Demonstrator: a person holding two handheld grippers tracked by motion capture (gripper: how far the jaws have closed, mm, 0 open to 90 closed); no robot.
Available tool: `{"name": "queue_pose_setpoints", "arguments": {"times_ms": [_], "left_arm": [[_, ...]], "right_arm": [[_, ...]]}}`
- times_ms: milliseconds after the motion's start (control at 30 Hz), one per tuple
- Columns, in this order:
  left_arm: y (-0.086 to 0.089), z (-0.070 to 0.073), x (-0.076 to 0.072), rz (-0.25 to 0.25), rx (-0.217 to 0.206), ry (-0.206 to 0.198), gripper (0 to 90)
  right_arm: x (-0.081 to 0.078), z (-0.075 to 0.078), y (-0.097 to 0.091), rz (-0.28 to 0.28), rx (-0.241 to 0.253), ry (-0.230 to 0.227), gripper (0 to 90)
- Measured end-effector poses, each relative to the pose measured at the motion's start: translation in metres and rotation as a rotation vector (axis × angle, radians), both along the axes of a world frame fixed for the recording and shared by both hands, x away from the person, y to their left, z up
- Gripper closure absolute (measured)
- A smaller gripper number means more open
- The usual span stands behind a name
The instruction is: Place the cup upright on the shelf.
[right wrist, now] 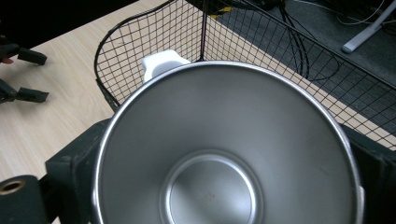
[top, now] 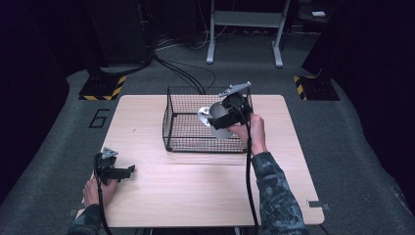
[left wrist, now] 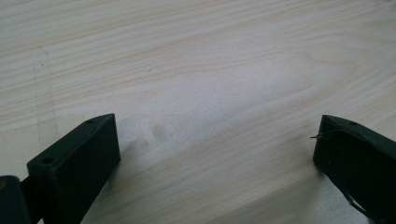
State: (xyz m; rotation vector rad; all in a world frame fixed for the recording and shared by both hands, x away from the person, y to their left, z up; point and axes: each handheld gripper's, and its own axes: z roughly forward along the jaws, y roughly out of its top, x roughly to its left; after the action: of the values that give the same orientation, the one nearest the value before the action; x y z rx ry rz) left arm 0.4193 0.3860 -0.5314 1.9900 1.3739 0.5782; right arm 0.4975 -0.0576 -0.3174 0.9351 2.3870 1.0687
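My right gripper (top: 226, 113) hangs over the black wire basket (top: 169, 122) at the back middle of the table and is shut on a steel bowl (top: 219, 119). In the right gripper view the steel bowl (right wrist: 224, 154) opens toward the camera, with a black jaw against each side of it. Just beyond its rim a white object (right wrist: 160, 63) pokes up inside the basket (right wrist: 154, 32). My left gripper (top: 128, 171) rests low at the table's front left, open. In its own view the left gripper (left wrist: 217, 140) has its jaws wide apart over bare wood.
The light wooden table (top: 195, 186) has open room in front of the basket and at both sides. Grey carpet surrounds it, with cables (top: 186, 73) and a white stand (top: 244, 29) on the floor behind.
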Motion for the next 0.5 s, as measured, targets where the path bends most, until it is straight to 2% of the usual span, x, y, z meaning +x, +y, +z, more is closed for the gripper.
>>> {"name": "queue_pose_setpoints", "arguments": {"times_ms": [500], "left_arm": [[0.000,0.000,0.000,-0.001,0.001,0.000,0.4]], "right_arm": [[0.025,-0.011,0.005,-0.020,-0.011,0.025,5.6]]}}
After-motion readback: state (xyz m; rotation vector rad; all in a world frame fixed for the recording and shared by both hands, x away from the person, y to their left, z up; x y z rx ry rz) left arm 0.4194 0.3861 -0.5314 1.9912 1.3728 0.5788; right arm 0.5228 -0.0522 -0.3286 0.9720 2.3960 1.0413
